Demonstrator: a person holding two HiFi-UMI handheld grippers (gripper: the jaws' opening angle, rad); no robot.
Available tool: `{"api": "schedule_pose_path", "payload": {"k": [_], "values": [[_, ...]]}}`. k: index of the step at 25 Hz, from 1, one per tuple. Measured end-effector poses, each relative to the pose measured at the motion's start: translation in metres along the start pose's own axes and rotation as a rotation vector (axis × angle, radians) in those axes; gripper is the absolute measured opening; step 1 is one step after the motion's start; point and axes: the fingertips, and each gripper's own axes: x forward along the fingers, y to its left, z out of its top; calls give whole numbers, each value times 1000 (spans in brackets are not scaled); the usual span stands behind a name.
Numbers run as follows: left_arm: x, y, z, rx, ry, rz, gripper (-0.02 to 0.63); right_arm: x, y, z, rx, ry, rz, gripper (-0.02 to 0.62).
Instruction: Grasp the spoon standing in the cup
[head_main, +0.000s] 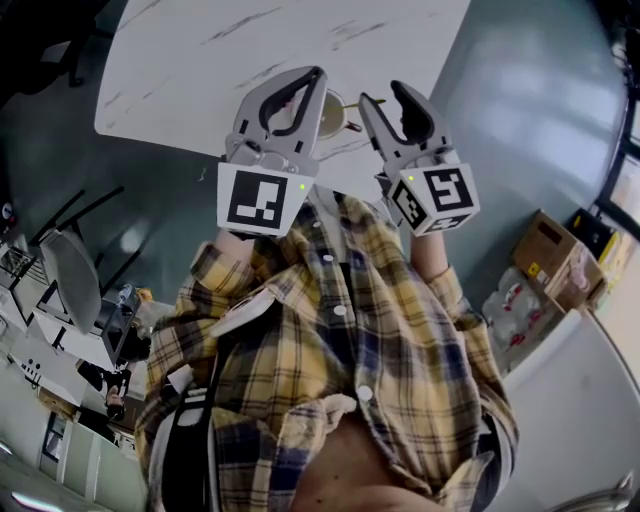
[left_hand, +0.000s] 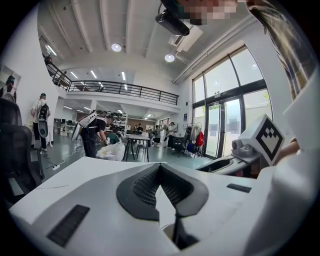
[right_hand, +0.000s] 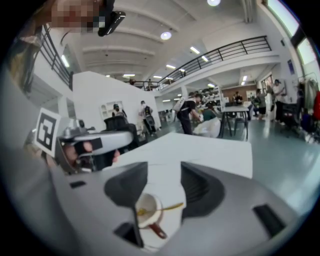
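A pale cup (right_hand: 148, 212) with a reddish-brown handle stands on the white marbled table (head_main: 200, 60). A gold spoon (right_hand: 170, 206) leans in it, its handle pointing right. My right gripper (right_hand: 164, 172) hovers over the cup, open, with cup and spoon in the gap between its jaws and the pads touching neither. In the head view the cup (head_main: 335, 112) shows between both grippers. My left gripper (head_main: 316, 75) is just left of the cup, shut, with nothing in it. The left gripper view shows its jaws (left_hand: 160, 170) closed tip to tip, with the cup's rim (left_hand: 167, 231) barely showing below.
The table's near edge runs under the grippers, with grey floor around it. A cardboard box (head_main: 545, 250) and bags (head_main: 515, 305) lie at the right, and chairs and desks (head_main: 70, 270) at the left. People (left_hand: 95, 132) and tables (right_hand: 235, 117) stand far off in the hall.
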Motion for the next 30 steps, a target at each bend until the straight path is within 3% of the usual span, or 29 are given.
{"api": "schedule_pose_path", "payload": {"k": [19,30], "values": [[6,6,-55,-38,72,-6,15,16,-21,-67,148,98,-41,221],[9,6,-77,-50,115,3,15,30,-13,-96,183,157,18,221]]}}
